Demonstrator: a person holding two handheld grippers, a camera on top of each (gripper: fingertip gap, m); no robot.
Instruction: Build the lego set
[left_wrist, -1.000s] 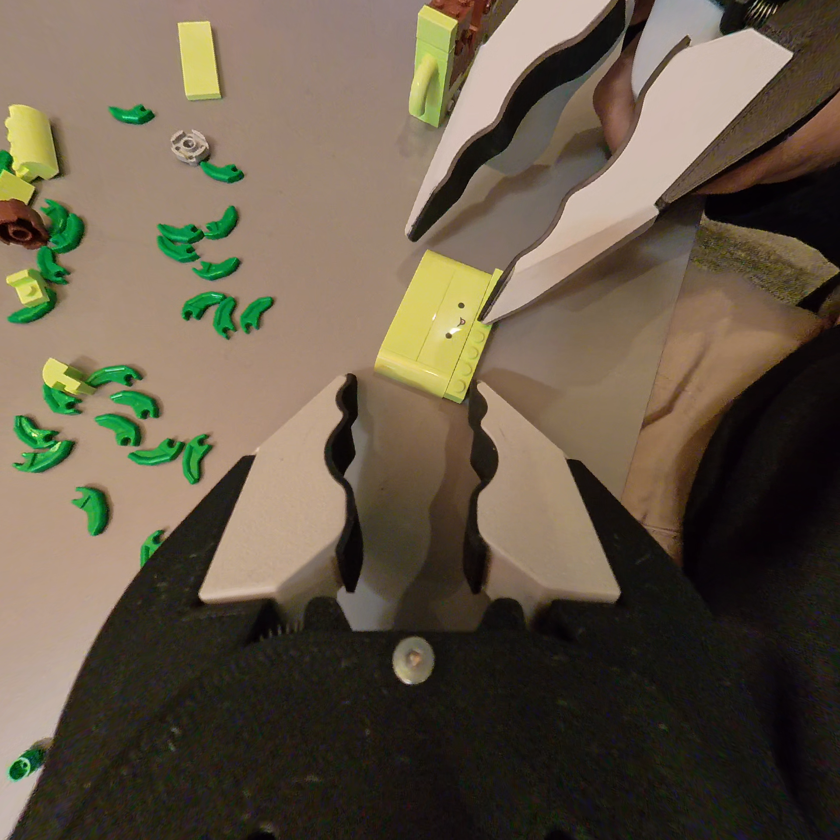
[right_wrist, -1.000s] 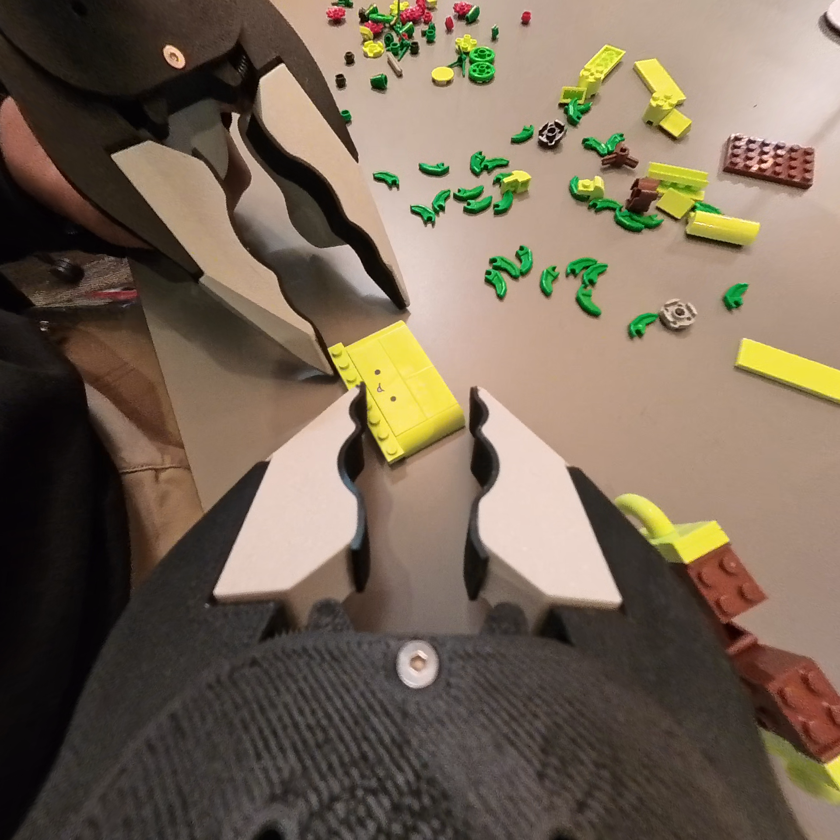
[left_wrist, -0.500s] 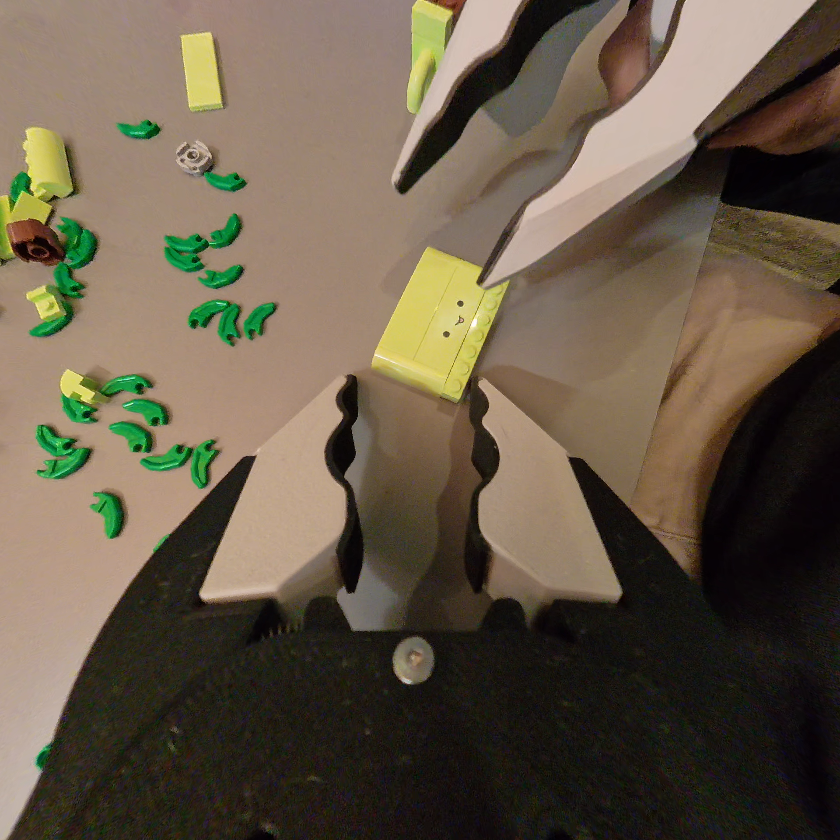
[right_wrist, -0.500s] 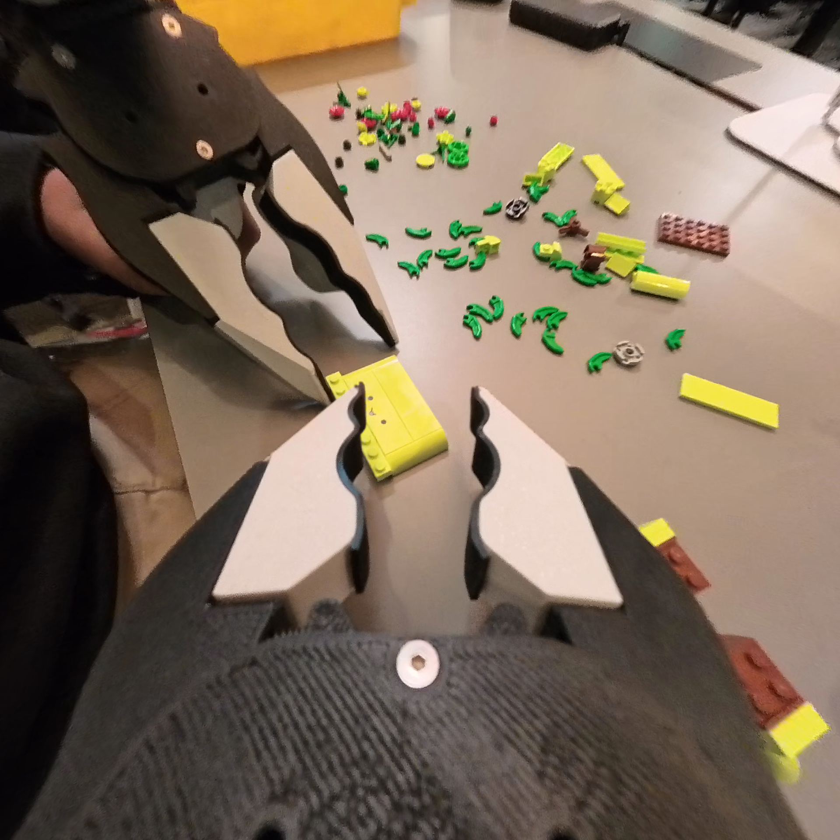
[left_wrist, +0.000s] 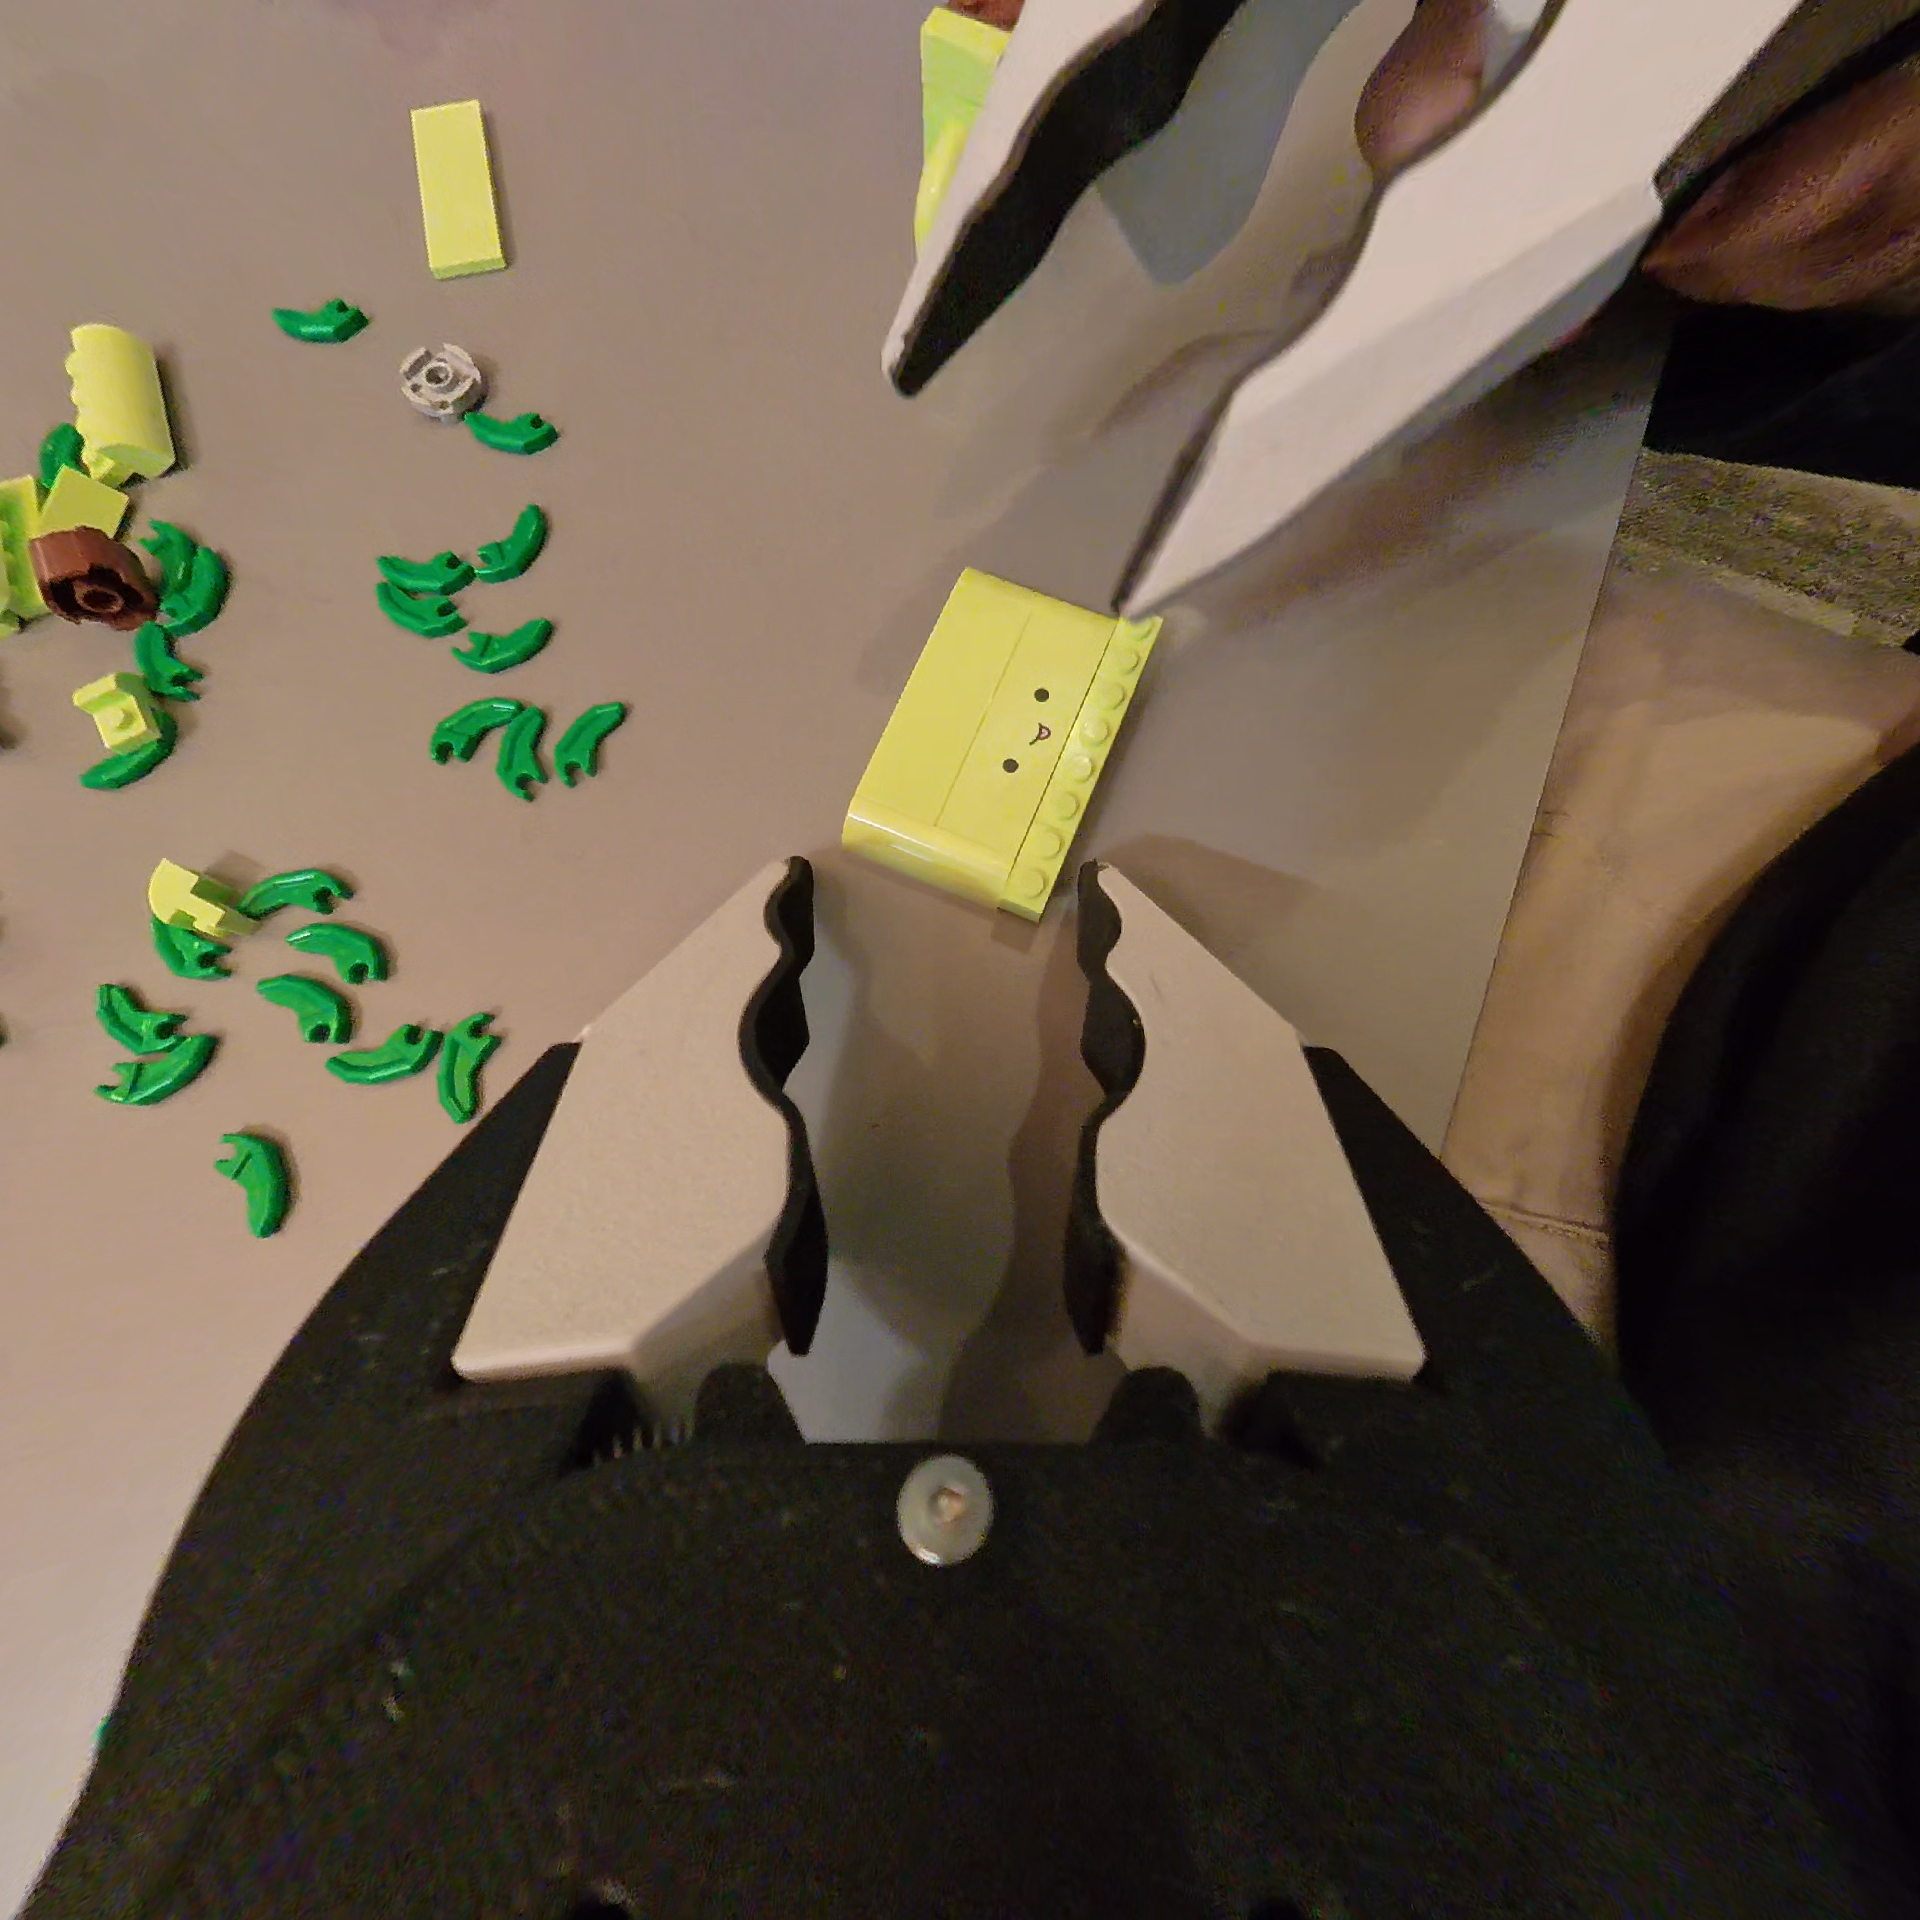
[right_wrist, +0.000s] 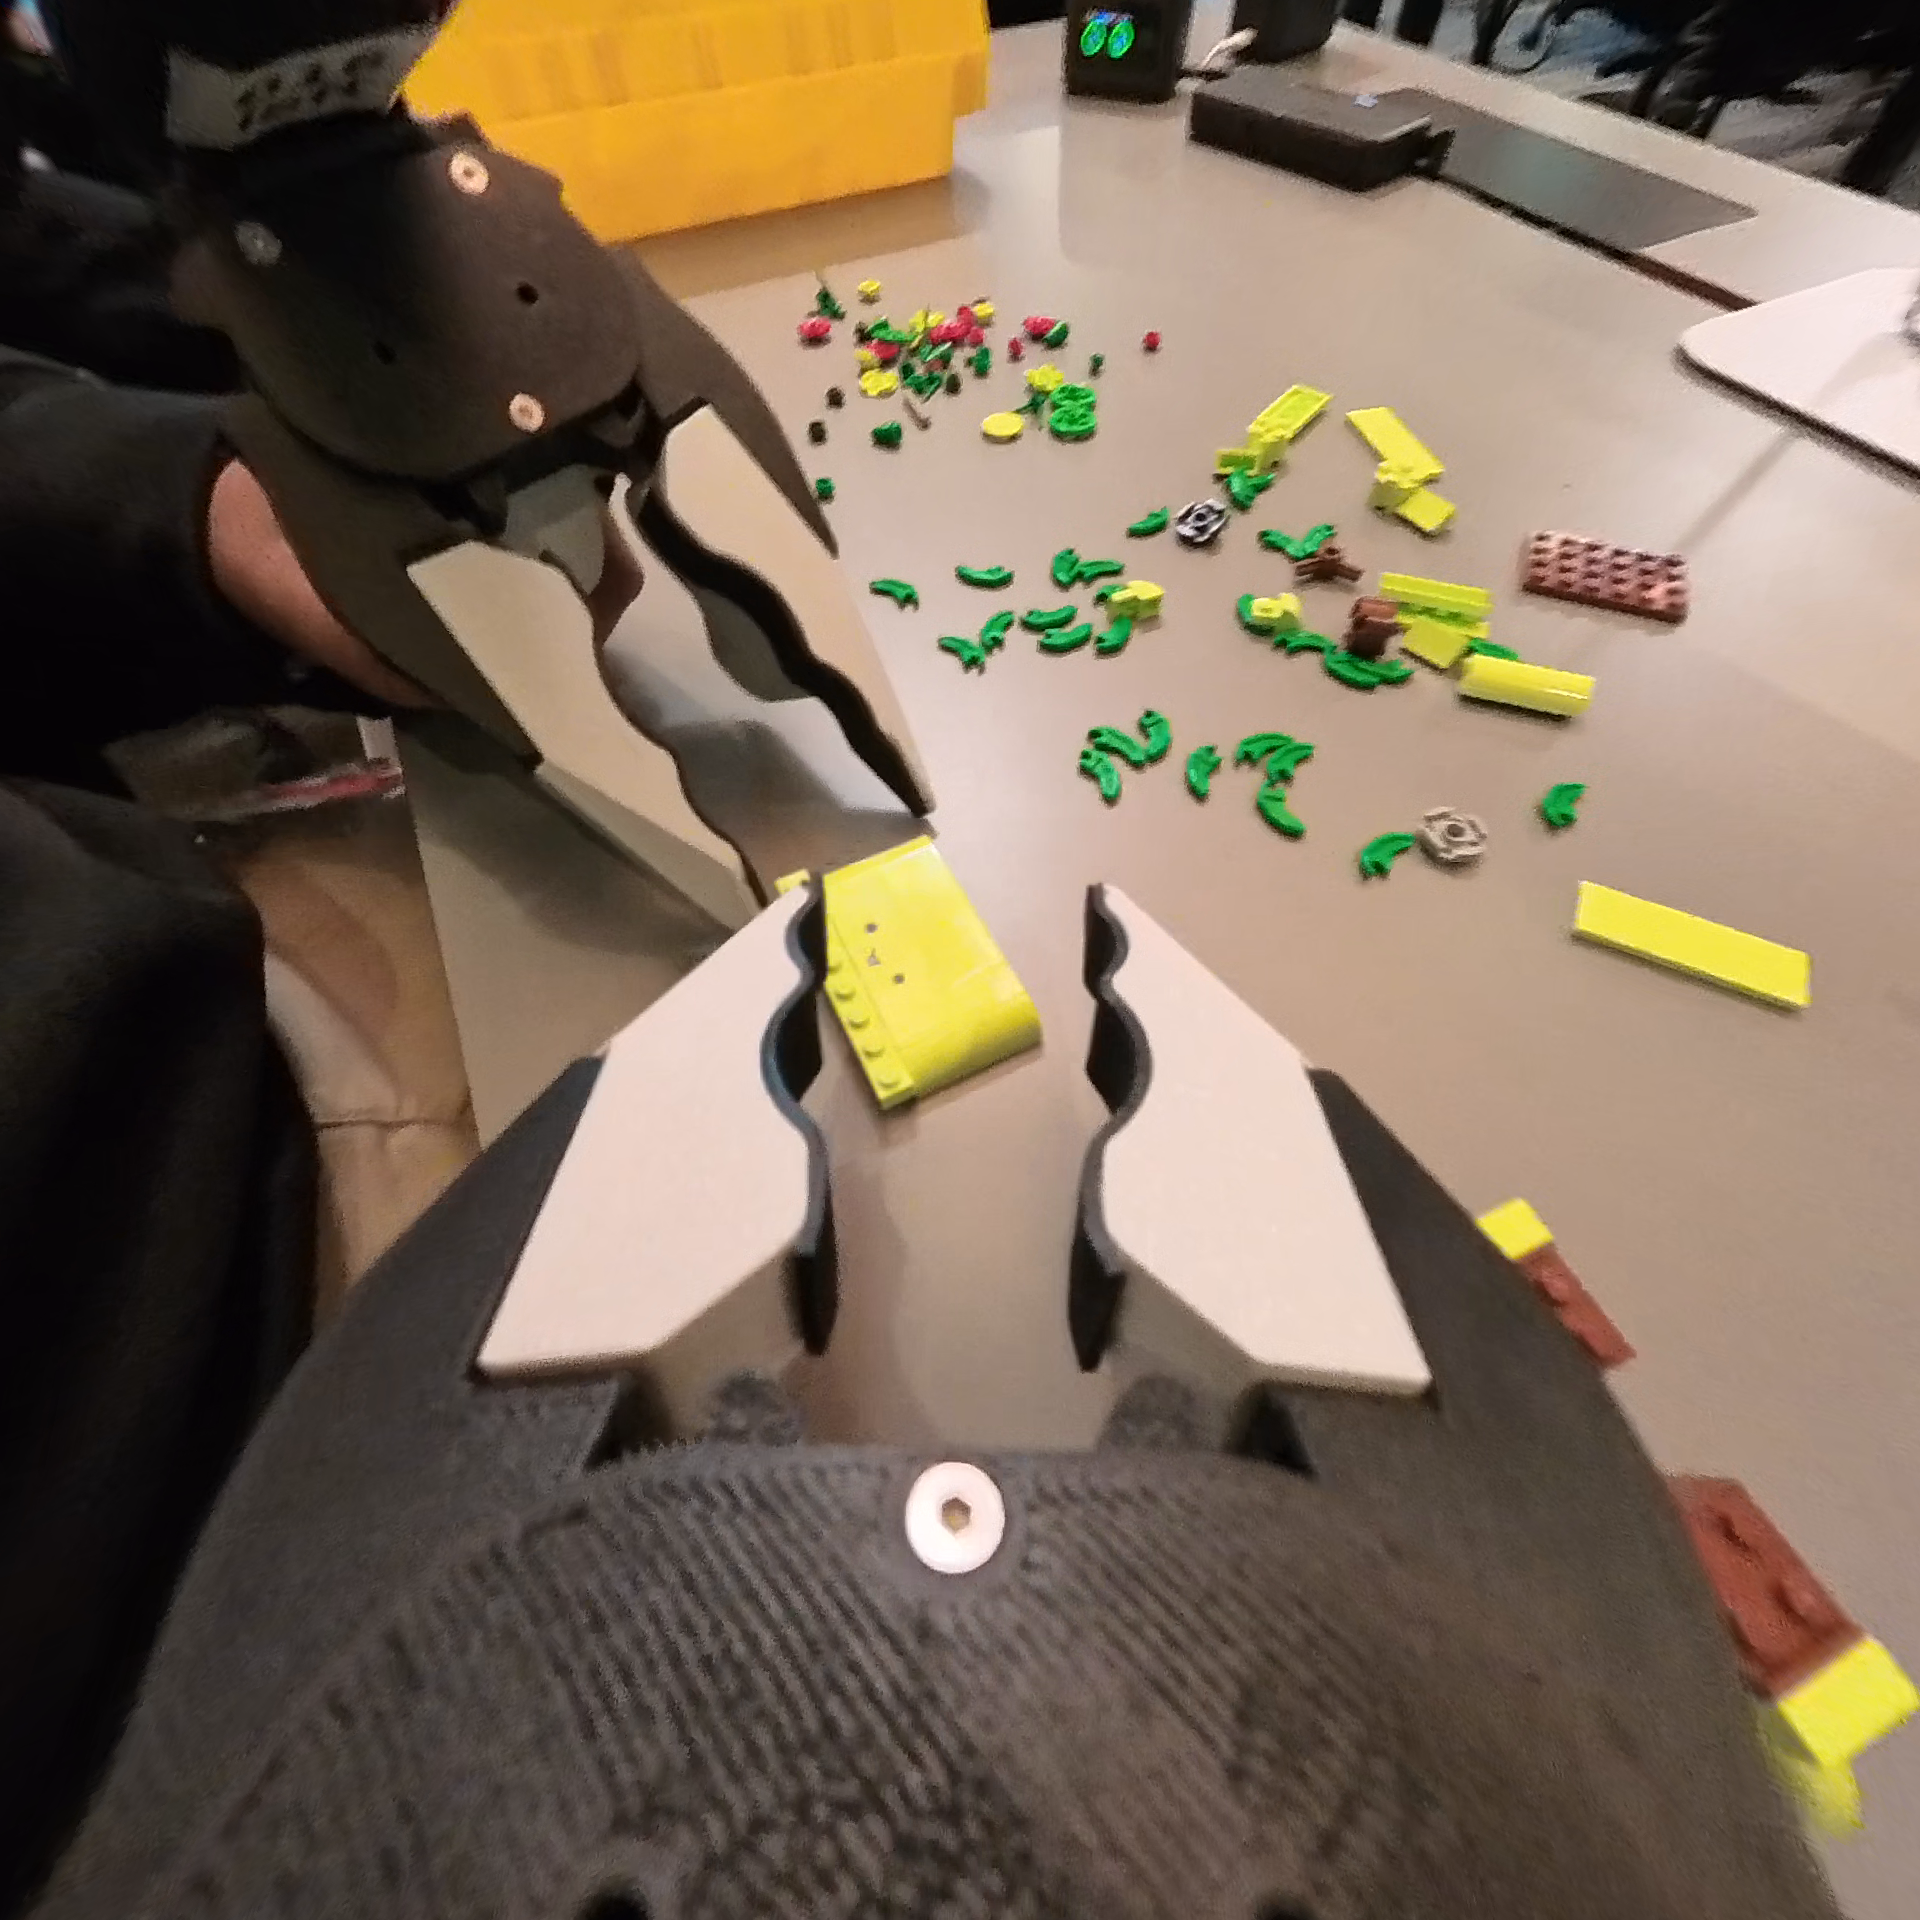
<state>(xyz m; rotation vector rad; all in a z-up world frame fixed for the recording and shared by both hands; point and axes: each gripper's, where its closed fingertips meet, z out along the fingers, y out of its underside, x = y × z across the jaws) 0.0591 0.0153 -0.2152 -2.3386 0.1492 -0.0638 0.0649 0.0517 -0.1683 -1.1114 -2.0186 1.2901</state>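
A lime-green block with a small printed face (left_wrist: 1003, 743) lies flat on the grey table near its front edge; it also shows in the right wrist view (right_wrist: 925, 977). My left gripper (left_wrist: 940, 883) is open and empty, its tips just short of the block's near end. My right gripper (right_wrist: 951, 899) is open and empty, raised above the block's other end. In the left wrist view the right gripper (left_wrist: 1013, 488) hangs over the block. A brown and lime build (right_wrist: 1766, 1600) stands on the table beside the right gripper.
Several green leaf pieces (left_wrist: 488, 634) lie scattered left of the block, with a lime flat tile (left_wrist: 457, 187) and a grey round piece (left_wrist: 442, 379). A brown plate (right_wrist: 1605, 577), small flower pieces (right_wrist: 935, 353) and a yellow bin (right_wrist: 707, 114) are farther back. The table edge (left_wrist: 1507, 935) borders a person's lap. The grey round piece (left_wrist: 442, 379) sits 12 cm or so from the ends of my right fingers. Look for it in the right wrist view (right_wrist: 1452, 834) too.
The right gripper has lifted off the block's studded edge and pulled back, tilting its view upward. The block and the left gripper have stayed almost in place.
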